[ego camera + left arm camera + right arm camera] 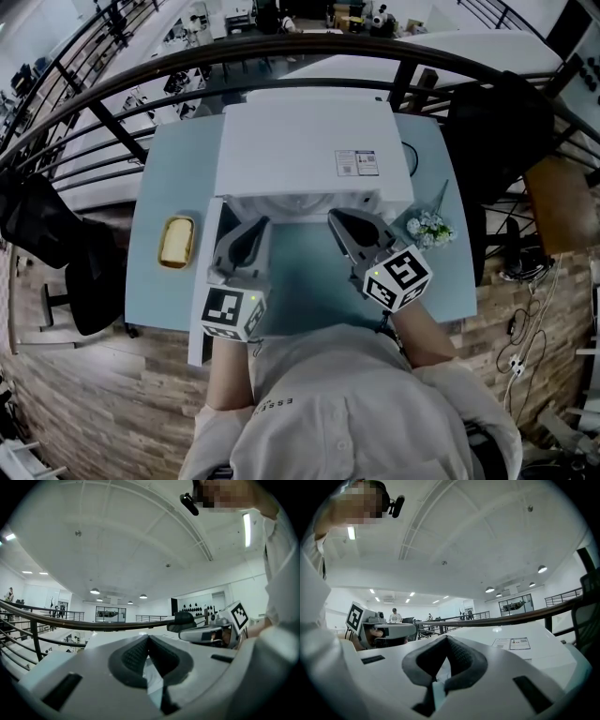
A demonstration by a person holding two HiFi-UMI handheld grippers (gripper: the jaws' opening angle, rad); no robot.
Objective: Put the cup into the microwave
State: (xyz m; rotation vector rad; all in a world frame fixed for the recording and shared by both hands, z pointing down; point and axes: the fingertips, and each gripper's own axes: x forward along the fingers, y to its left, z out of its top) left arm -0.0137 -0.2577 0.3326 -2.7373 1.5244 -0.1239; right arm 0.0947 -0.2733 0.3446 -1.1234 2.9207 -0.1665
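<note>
Two grippers, both level in front of the microwave (309, 141), a boxy white thing with a smooth flat top. My left gripper (259, 225) has its jaws pressed together on nothing. My right gripper (336, 217) is the same, closed and empty. The cup I can't find in any view. Up close, the dark ribbed pads (133, 656) meet in a V. Only the head view gives me the pale blue table (169, 169), a yellow loaf-shaped thing (176, 241) to my left and small flowers (429, 228) to my right. The gripper views catch the curved dark railing (93, 624).
</note>
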